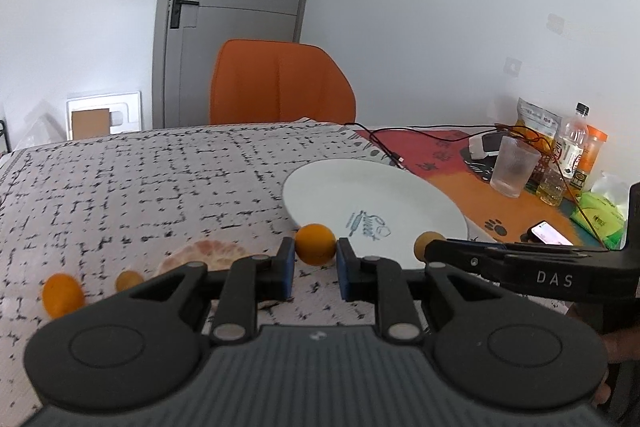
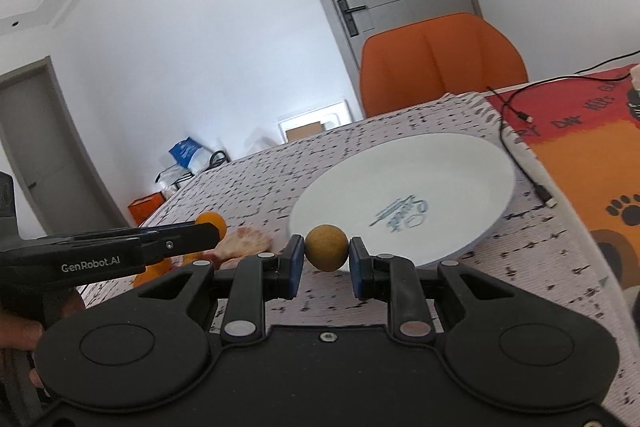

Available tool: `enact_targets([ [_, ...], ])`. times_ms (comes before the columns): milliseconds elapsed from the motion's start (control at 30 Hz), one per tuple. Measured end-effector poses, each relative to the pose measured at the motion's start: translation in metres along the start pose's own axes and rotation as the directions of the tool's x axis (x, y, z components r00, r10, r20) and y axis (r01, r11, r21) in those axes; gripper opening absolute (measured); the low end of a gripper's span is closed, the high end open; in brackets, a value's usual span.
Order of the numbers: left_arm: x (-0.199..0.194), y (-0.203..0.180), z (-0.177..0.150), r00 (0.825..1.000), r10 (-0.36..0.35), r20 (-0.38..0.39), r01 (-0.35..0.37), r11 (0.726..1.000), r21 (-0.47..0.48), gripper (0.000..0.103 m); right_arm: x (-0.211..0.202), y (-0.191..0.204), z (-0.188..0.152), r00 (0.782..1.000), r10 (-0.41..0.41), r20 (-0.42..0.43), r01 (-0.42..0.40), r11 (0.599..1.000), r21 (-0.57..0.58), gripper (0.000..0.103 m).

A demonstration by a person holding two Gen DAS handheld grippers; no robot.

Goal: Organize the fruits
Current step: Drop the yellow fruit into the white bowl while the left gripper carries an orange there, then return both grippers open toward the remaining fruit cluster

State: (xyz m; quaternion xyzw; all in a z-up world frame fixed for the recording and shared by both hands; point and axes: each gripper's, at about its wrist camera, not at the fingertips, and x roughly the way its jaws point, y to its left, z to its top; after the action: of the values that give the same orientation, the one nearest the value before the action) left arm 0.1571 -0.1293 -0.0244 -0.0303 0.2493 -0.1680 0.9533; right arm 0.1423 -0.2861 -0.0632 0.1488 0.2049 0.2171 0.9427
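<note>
The left gripper and the right gripper are side by side near the plate. Each is clamped on a small fruit.

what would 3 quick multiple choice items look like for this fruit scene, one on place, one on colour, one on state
1. Where is the peeled citrus?
A on the plate
B on the tablecloth
C on the chair
2. What colour is the chair?
A orange
B blue
C black
3. What is the right gripper doing?
A hanging open
B shut on a brownish round fruit
C gripping the cup

Key: 1 B, it lies on the tablecloth, left of the plate. 2 A, its backrest is orange. 3 B, both jaws press the brownish round fruit.
</note>
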Motion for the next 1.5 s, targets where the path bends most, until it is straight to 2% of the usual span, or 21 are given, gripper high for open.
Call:
enact_targets([
  [467,0.032,-0.022,0.010,0.999,-0.038,-0.024,0.039,0.998,0.039,0.020,0.005,-0.025,0.003,1.000,-0.027,0.010,0.026,0.998,0.050,0.023],
  [633,0.044,-0.030,0.013,0.998,-0.050,-0.041,0.053,0.997,0.053,0.020,0.005,-0.029,0.003,0.999,-0.038,0.019,0.037,0.998,0.057,0.032],
  [767,0.051,-0.038,0.017,0.997,-0.059,-0.044,0.062,0.995,0.072,0.020,-0.001,-0.030,0.002,0.999,-0.034,0.022,0.033,0.998,0.054,0.032],
  [967,0.049,-0.041,0.020,0.999,-0.037,-0.031,0.039,0.997,0.073,0.024,-0.004,-0.030,0.001,0.999,-0.041,0.022,0.040,0.998,0.058,0.033],
  [1133,0.042,-0.031,0.016,0.999,-0.020,-0.048,0.022,0.998,0.050,0.025,-0.002,-0.029,-0.002,0.998,-0.058,0.012,0.058,0.996,0.068,0.039],
  [1167,0.039,-0.028,0.015,0.999,-0.010,-0.052,0.012,0.999,0.043,0.028,-0.002,-0.028,-0.003,0.998,-0.058,0.013,0.057,0.996,0.067,0.041],
  [1233,0.034,-0.022,0.013,0.999,0.010,-0.050,-0.009,0.999,0.039,0.037,-0.002,-0.026,-0.004,0.998,-0.060,0.012,0.059,0.996,0.066,0.051],
  [1300,0.027,-0.016,0.011,0.999,0.035,-0.042,-0.033,0.999,0.037,0.053,-0.002,-0.023,-0.006,0.998,-0.064,0.012,0.063,0.996,0.058,0.053],
  [1367,0.019,-0.008,0.009,0.998,0.056,-0.033,-0.055,0.998,0.028,0.058,-0.002,-0.020,-0.006,0.998,-0.062,0.009,0.062,0.997,0.055,0.056],
  [1433,0.012,-0.002,0.008,0.997,0.074,-0.029,-0.074,0.997,0.014,0.064,-0.002,-0.017,-0.007,0.998,-0.062,0.011,0.061,0.997,0.052,0.065],
  [1500,0.005,0.005,0.007,0.996,0.089,-0.018,-0.089,0.996,-0.006,0.076,-0.001,-0.013,-0.007,0.998,-0.064,0.017,0.063,0.997,0.040,0.070],
])
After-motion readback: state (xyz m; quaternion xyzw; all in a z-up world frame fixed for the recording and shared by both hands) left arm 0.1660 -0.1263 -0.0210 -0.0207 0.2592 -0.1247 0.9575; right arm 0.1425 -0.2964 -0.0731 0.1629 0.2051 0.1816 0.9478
